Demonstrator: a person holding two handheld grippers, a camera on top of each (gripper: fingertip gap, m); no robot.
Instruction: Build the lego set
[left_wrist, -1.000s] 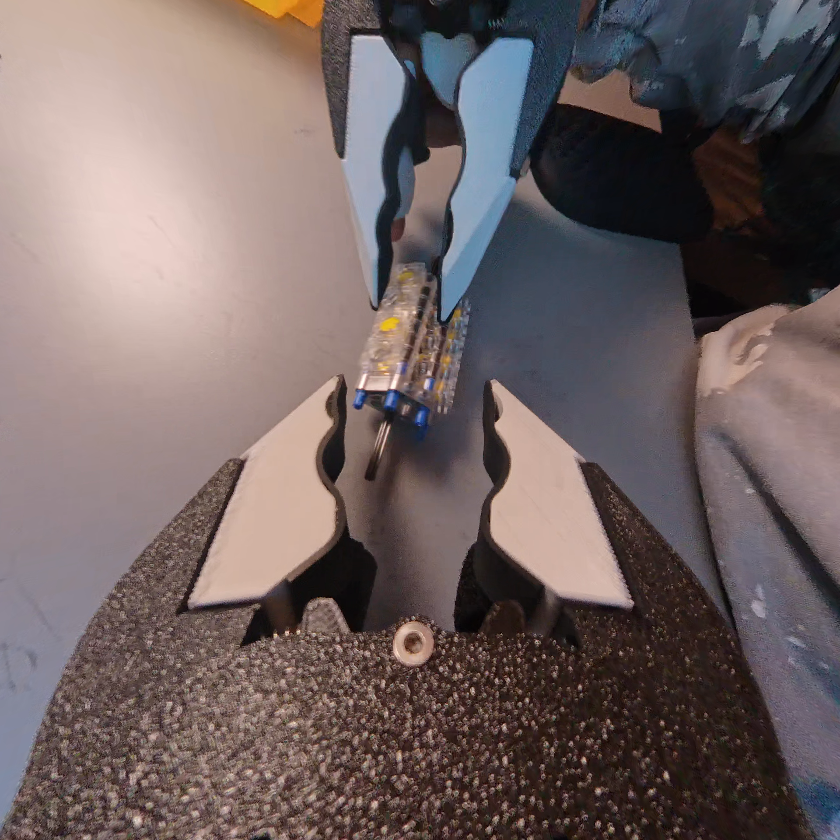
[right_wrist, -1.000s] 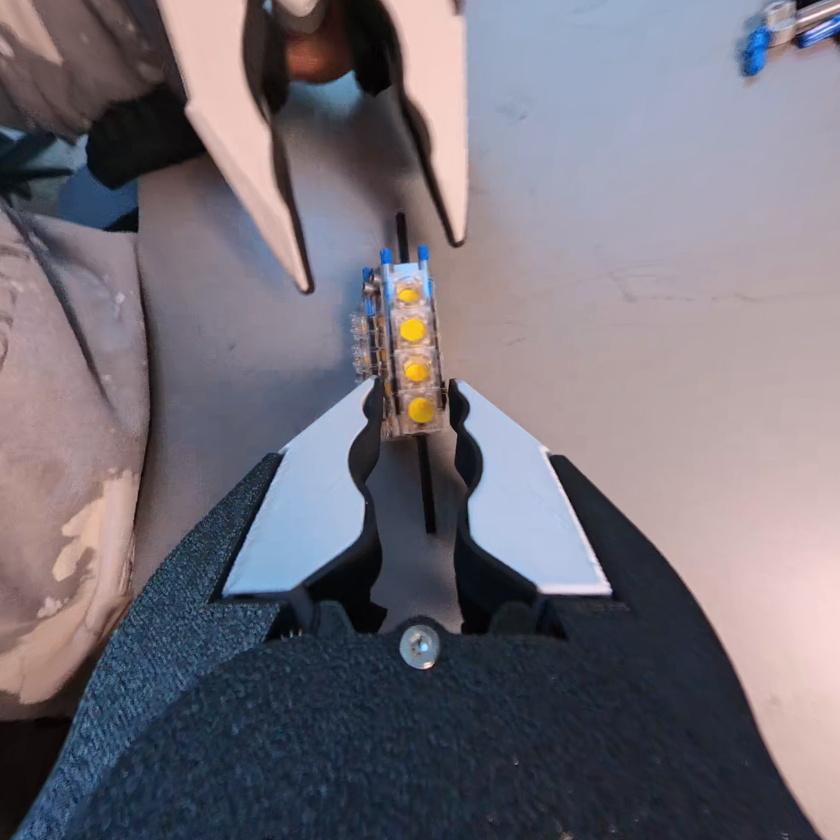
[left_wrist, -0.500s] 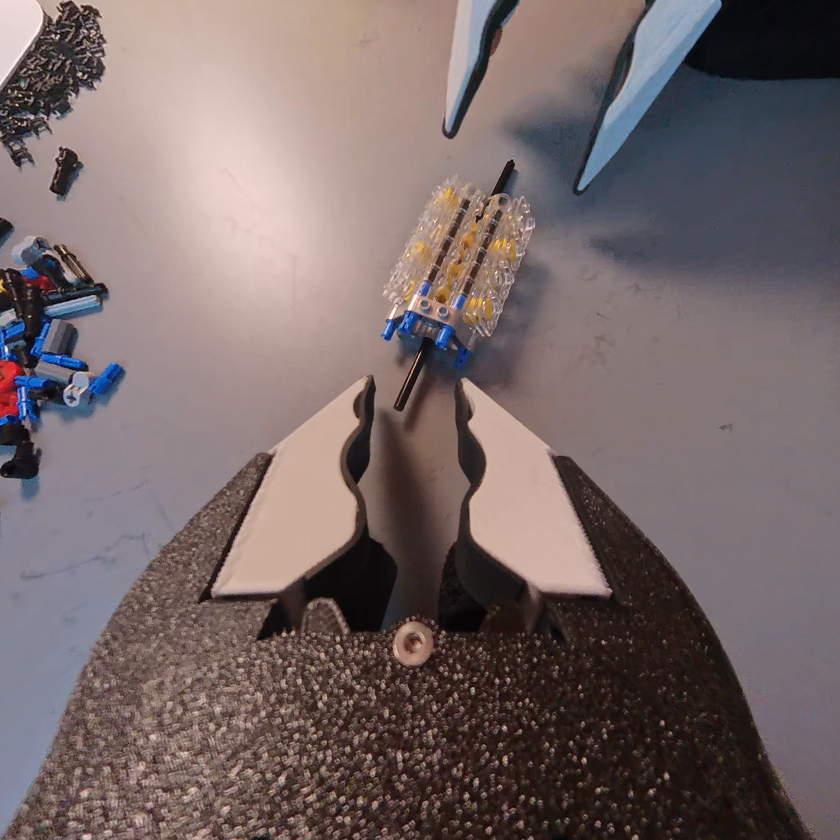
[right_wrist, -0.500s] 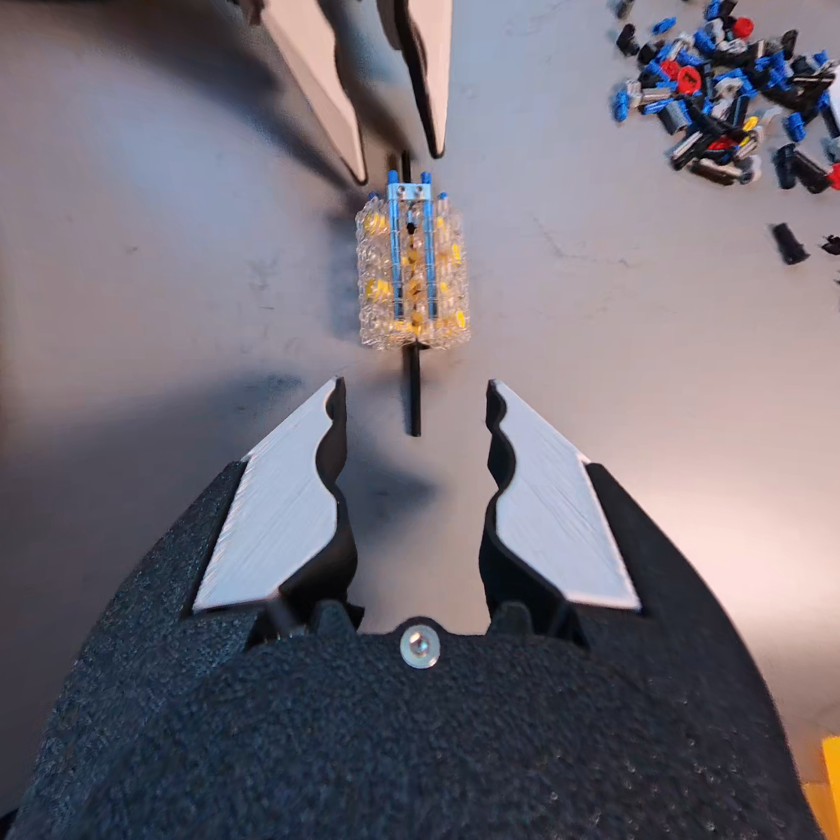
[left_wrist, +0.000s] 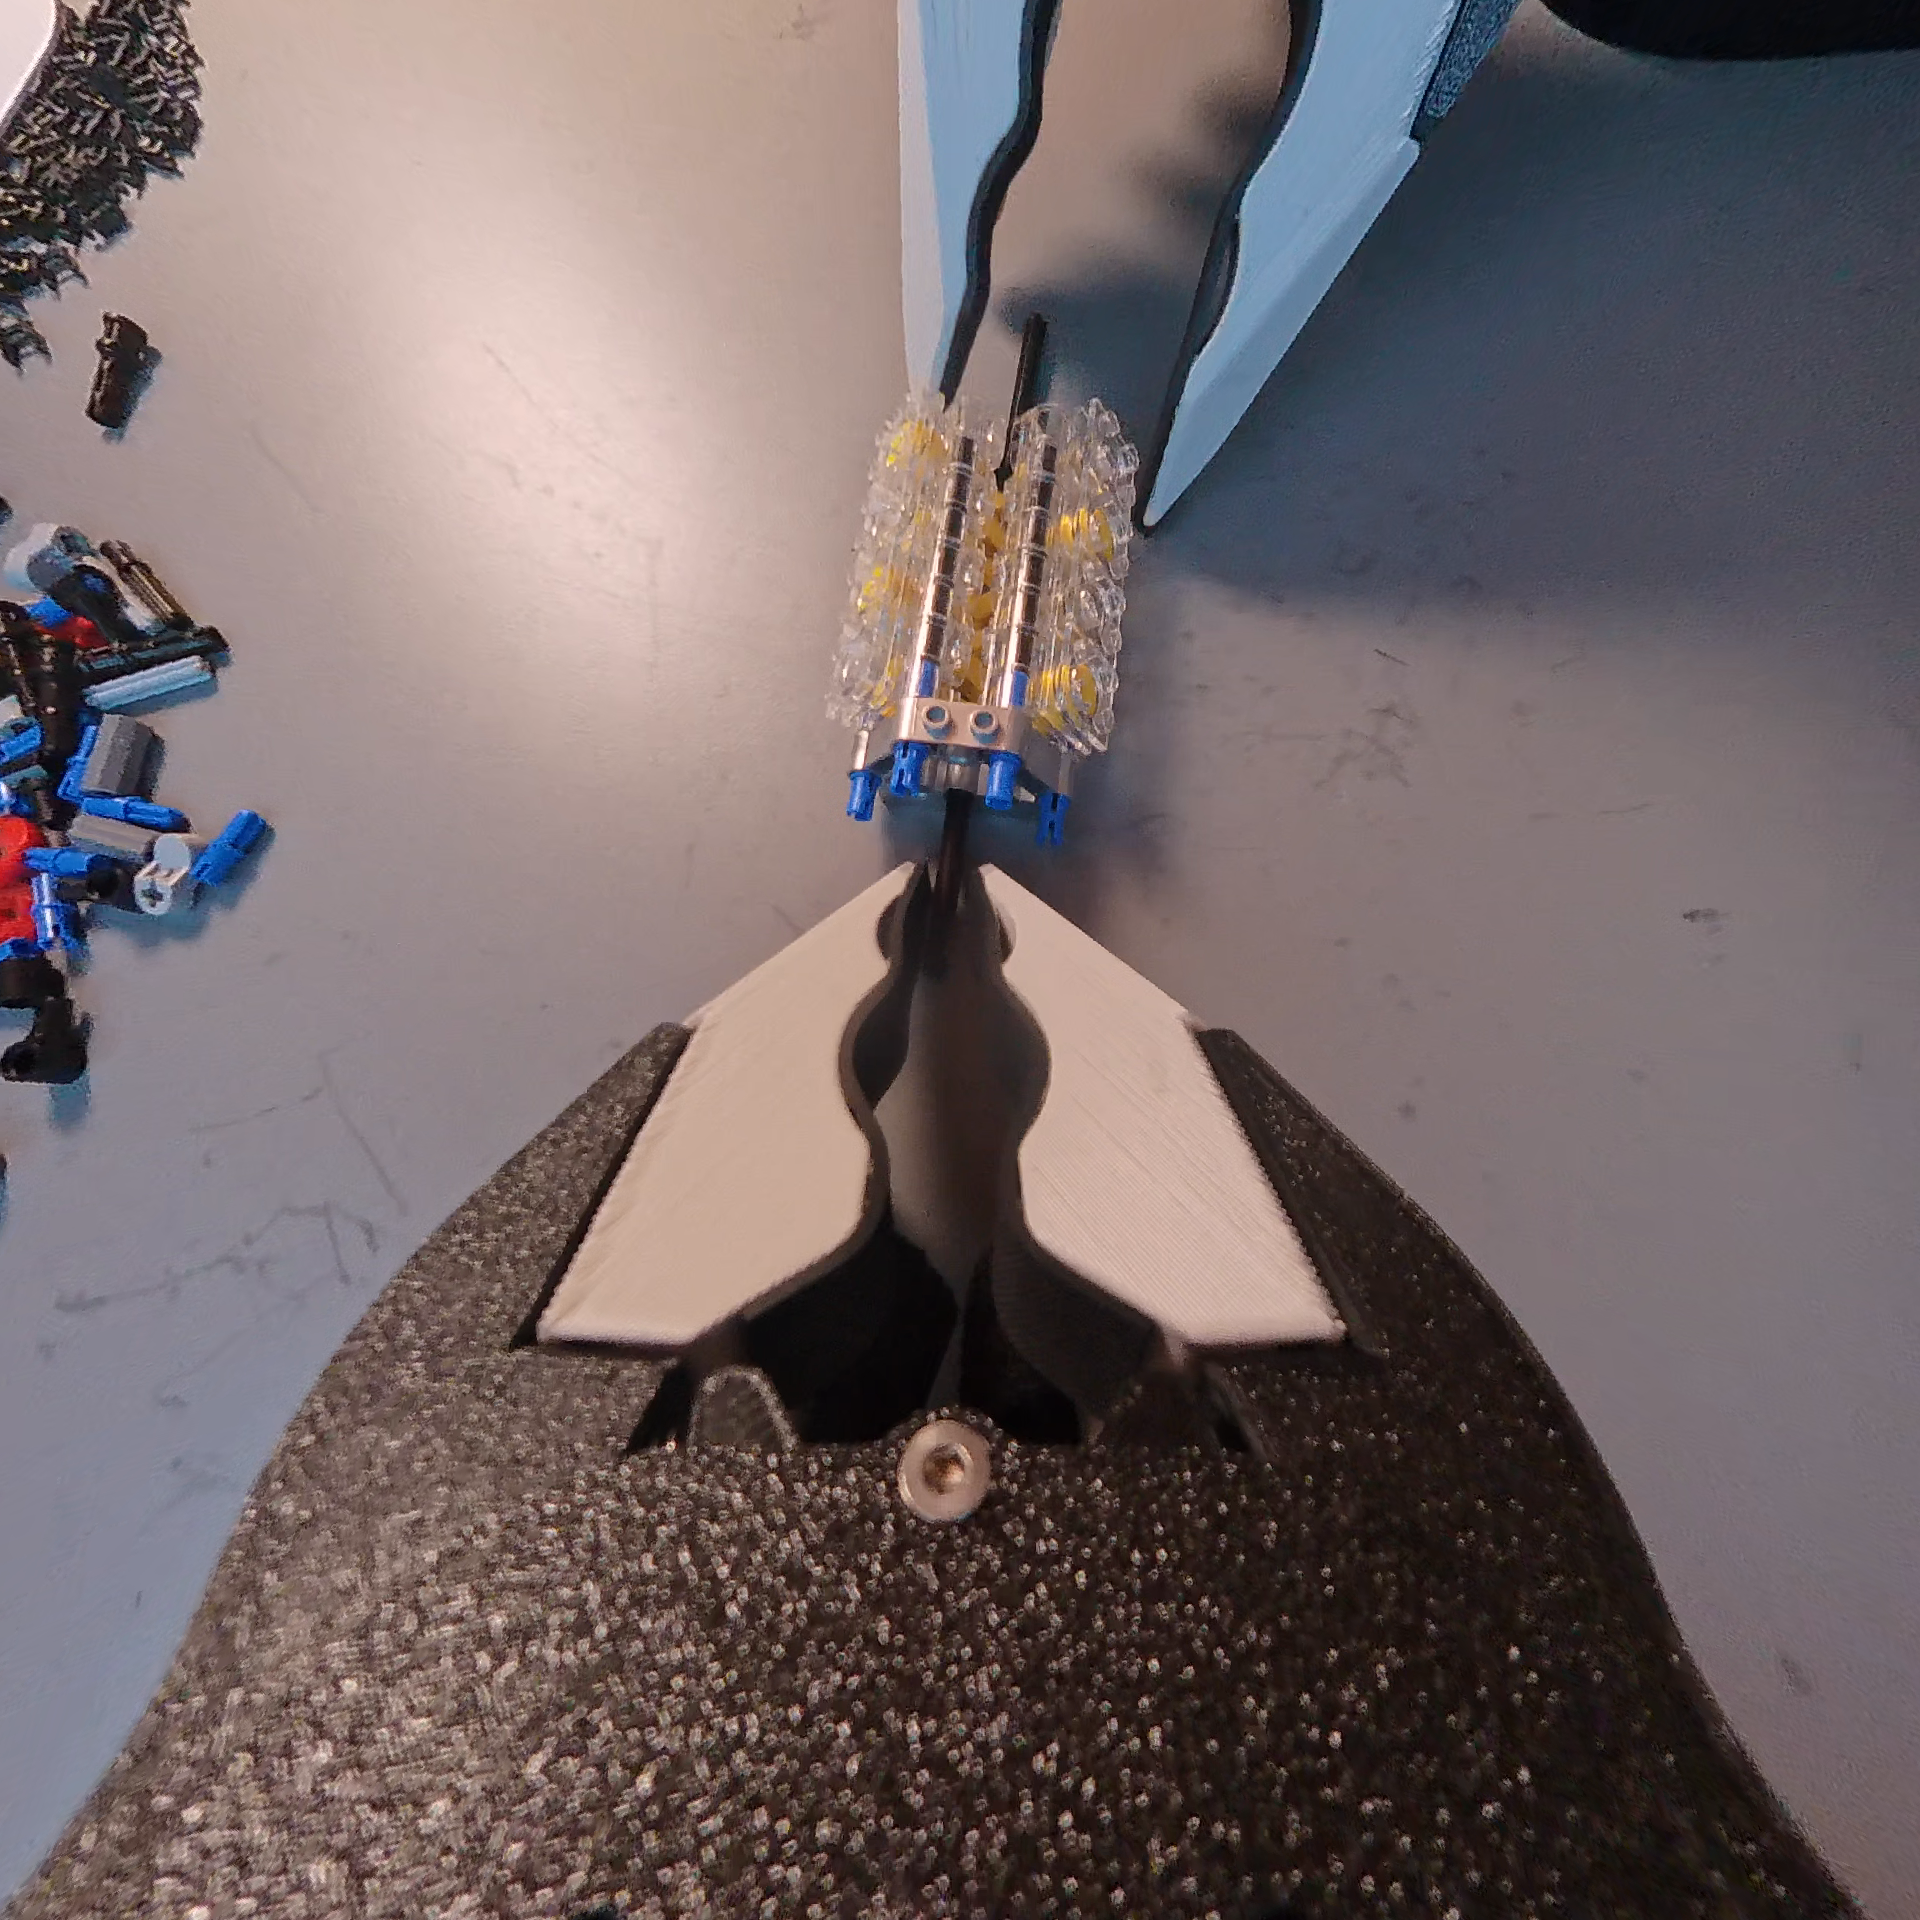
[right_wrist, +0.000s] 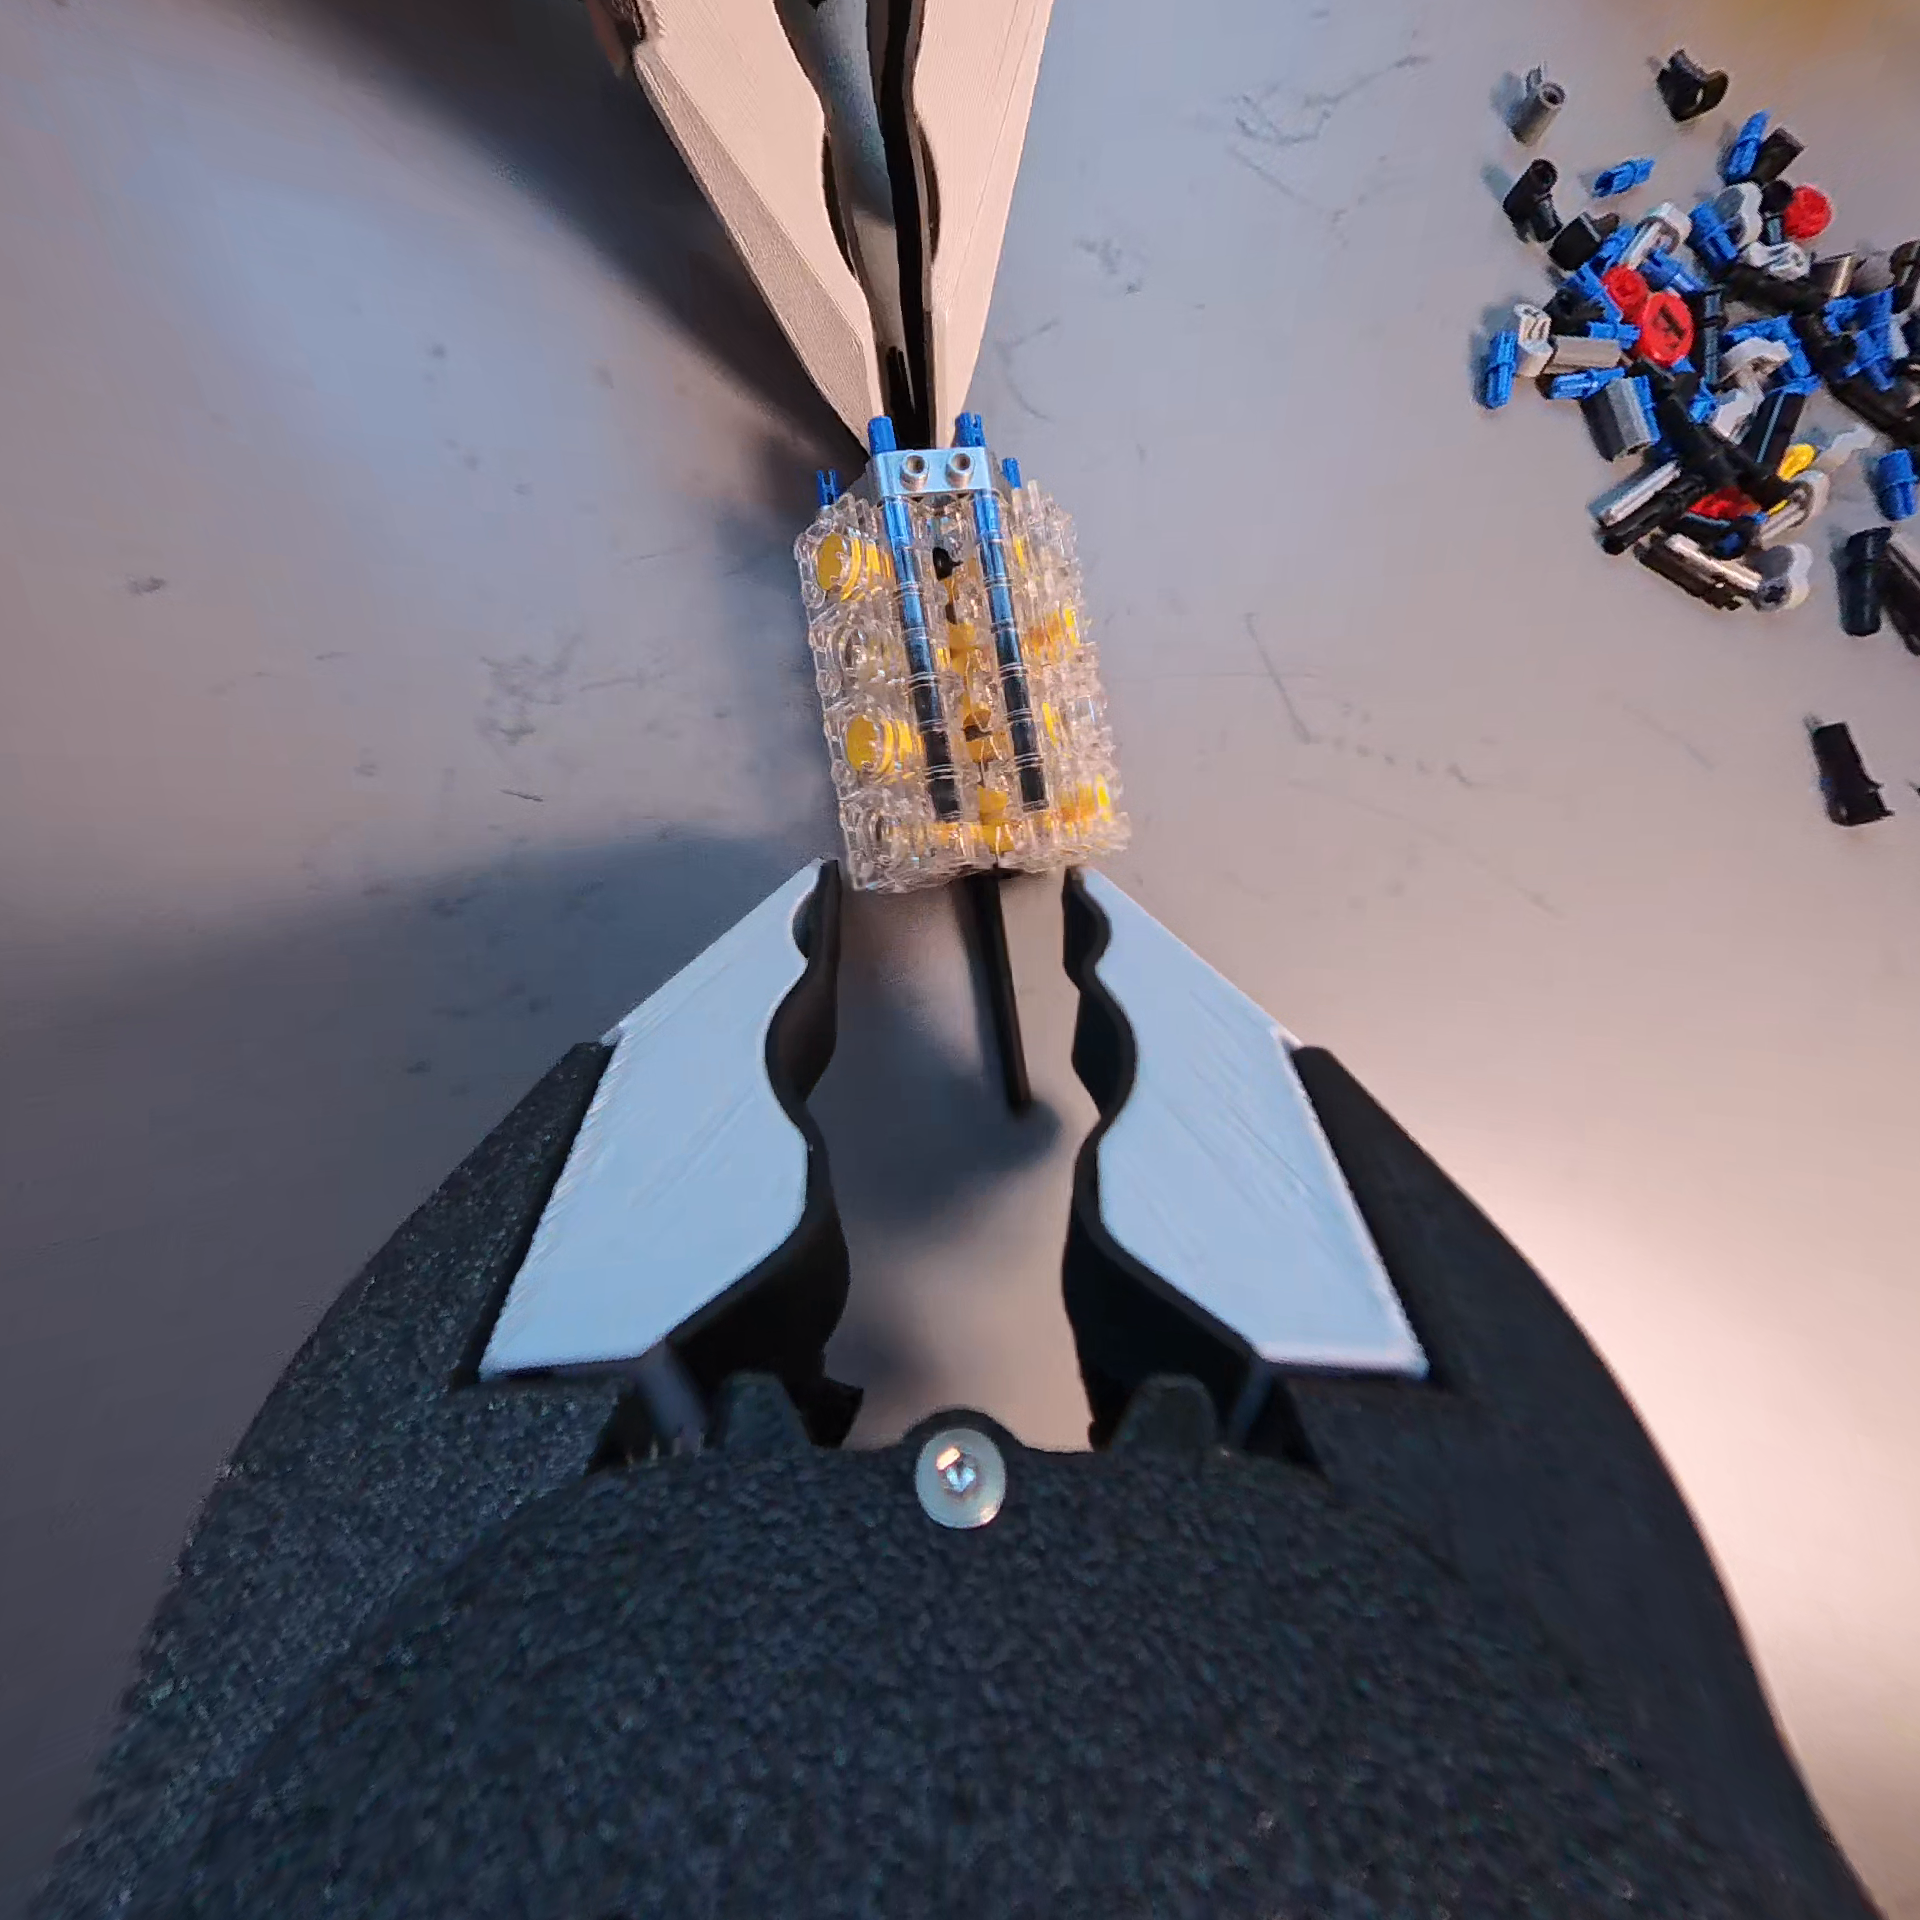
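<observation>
Both wrist views look steeply down at the grey table (left_wrist: 436, 436) from opposite sides, close in, sharing the clear brick assembly (left_wrist: 982, 582).

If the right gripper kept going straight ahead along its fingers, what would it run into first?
Probably the clear-and-yellow brick assembly, right beyond the open right gripper; its black axle already lies between the fingers. Beyond it, the left gripper is shut on the axle's far end.

My left gripper (left_wrist: 951, 883) hides where its jaws meet the black axle (left_wrist: 943, 914), so I cannot confirm contact. The loose-parts pile (right_wrist: 1725, 343) runs off the right edge. The black heap (left_wrist: 73, 125) far left is cut off, too small to identify.
</observation>
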